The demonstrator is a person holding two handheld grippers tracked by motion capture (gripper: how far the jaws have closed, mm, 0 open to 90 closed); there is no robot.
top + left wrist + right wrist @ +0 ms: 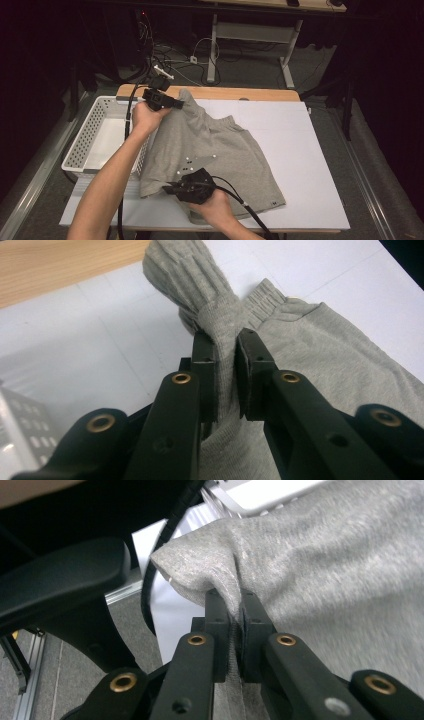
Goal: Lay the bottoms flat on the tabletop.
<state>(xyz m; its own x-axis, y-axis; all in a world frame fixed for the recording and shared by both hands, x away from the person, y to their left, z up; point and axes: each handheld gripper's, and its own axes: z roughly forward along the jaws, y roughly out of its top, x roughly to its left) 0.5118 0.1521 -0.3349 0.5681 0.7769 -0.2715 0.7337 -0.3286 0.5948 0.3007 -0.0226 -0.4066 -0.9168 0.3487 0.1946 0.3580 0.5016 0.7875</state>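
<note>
Grey knit shorts (215, 150) lie spread on the white table cover, elastic waistband toward the far side. My left gripper (175, 103) is shut on a bunched fold of the shorts (220, 325) at their far left corner, lifting it slightly; cloth is pinched between its jaws (226, 372). At the near left corner, my right gripper (170, 189) is shut on the shorts' edge (200, 565), and the fabric runs down between the jaws (234, 630).
A white perforated basket (95, 137) stands at the table's left edge beside the shorts. The white cover (300, 145) stretches to the right, with a wooden table edge (235, 93) behind. Cables and table legs lie on the floor beyond.
</note>
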